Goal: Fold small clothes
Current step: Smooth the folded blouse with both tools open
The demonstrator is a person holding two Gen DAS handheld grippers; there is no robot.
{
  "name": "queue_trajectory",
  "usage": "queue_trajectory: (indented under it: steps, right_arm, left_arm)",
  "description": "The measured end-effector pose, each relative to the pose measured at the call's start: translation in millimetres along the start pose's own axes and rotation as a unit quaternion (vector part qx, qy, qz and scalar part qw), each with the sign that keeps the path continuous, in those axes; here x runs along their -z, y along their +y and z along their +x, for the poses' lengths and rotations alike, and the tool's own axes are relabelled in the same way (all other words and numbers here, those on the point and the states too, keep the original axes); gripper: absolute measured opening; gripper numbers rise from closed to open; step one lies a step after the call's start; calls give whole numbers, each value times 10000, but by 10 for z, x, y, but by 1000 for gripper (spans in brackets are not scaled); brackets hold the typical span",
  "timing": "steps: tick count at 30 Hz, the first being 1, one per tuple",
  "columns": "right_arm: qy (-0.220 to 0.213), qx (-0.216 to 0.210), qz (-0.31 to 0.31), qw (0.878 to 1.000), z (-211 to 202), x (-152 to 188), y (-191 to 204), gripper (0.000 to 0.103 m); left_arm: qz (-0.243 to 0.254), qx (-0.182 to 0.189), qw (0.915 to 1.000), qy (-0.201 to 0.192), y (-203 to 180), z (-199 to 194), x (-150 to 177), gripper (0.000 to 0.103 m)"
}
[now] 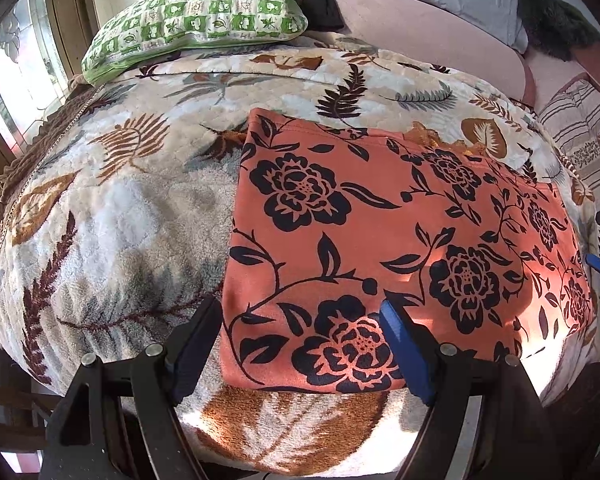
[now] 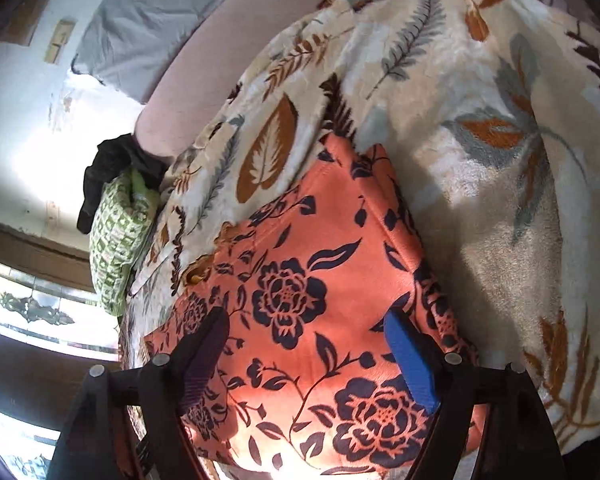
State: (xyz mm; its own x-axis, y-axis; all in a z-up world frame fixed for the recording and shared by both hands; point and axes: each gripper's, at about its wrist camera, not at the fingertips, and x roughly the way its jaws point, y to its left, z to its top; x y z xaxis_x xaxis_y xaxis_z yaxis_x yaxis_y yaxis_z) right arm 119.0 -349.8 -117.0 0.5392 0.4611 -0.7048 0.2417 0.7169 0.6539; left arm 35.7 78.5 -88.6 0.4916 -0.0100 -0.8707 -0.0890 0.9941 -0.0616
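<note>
Your left tongs point(image 1: 302, 344): black angular arms, round silver screw heads at the pivots, ribbed blue pads point(image 1: 406, 354). Your right tongs point(image 2: 310, 354): same black frame, silver screws, blue pads point(image 2: 412, 364).

Both tongs held open.
The left tongs point(image 1: 300, 344) and right tongs point(image 2: 308, 356) are spread wide, fingers angled forward, nothing gripped between them.

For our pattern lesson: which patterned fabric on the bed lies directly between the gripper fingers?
The orange cloth with black flowers; the leaf-print blanket lies underneath it, and the green checked pillow sits far behind.
</note>
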Motion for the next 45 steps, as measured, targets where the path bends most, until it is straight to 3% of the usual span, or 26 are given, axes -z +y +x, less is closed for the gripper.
queue_trajectory:
  steps: [2, 4, 7, 12, 13, 15, 16, 18, 23, 25, 27, 28, 30, 34, 36, 37, 38, 39, 43, 45]
  right_arm:
    - [-6, 27, -156, 9999, -13, 78, -28, 88]
    - [322, 466, -24, 9984, 195, 128, -273, 89]
    - [128, 266, 214, 9993, 47, 133, -239, 88]
    - [-56, -105, -514, 9986, -93, 73, 140, 88]
    - [-27, -48, -509, 9987, -19, 58, 96, 89]
    - [379, 521, 5, 9979, 268, 42, -216, 86]
    - [312, 286, 337, 9985, 264, 51, -325, 86]
    - [133, 172, 431, 9988, 85, 30, -234, 86]
    - [-81, -150, -221, 9996, -71, -141, 221, 86]
    - [-59, 85, -368, 9993, 80, -226, 193, 88]
    - [484, 580, 67, 9971, 451, -265, -117, 88]
    - [546, 381, 437, 9968, 562, -262, -218, 88]
    - [309, 229, 629, 9973, 394, -280, -140, 88]
    - [229, 69, 53, 9997, 291, -384, 246, 88]
    - [192, 0, 17, 9998, 366, -462, 254, 88]
    - [195, 193, 33, 9996, 461, -495, 192, 88]
    - [347, 554, 155, 9977, 602, -512, 62, 88]
    - [611, 660, 385, 9952, 751, -501, -78, 88]
    - [375, 240, 356, 9984, 517, -455, 52, 88]
    - [275, 234, 115, 9993, 473, -470, 125, 88]
  left_arm:
    - [71, -3, 10000, 41, -27, 18, 5, 81]
    - [127, -36, 9999, 70, -50, 18, 4, 81]
    - [164, -89, 9998, 7, -42, -19, -9, 81]
    - [101, -106, 9999, 46, -22, -4, -45, 81]
    - [127, -116, 9998, 51, -27, -3, -45, 81]
    - [156, -136, 9998, 45, -26, -8, -40, 81]
    - [164, -152, 9997, 50, -23, -7, -39, 81]
    - [133, -198, 9997, 68, -19, 21, -49, 81]
    - [127, -123, 9998, 114, -70, 76, -80, 81]
    - [212, -148, 9996, 107, -100, 74, -85, 81]
    - [231, -170, 9996, 83, -95, 58, -90, 81]
    - [237, -175, 9995, 76, -85, 49, -91, 81]
    - [221, -222, 9995, 41, -60, 42, -99, 81]
    - [127, -168, 9997, 87, -42, 70, -122, 81]
    - [208, -171, 9996, 81, -59, 55, -117, 81]
    - [239, -194, 9995, 64, -61, 42, -119, 81]
    - [243, -207, 9995, 39, -57, 25, -122, 81]
    - [241, -198, 9995, 23, -50, 8, -125, 81]
    - [160, -248, 9996, 11, -10, 10, -143, 81]
    - [112, -188, 9997, 58, -11, 20, -139, 81]
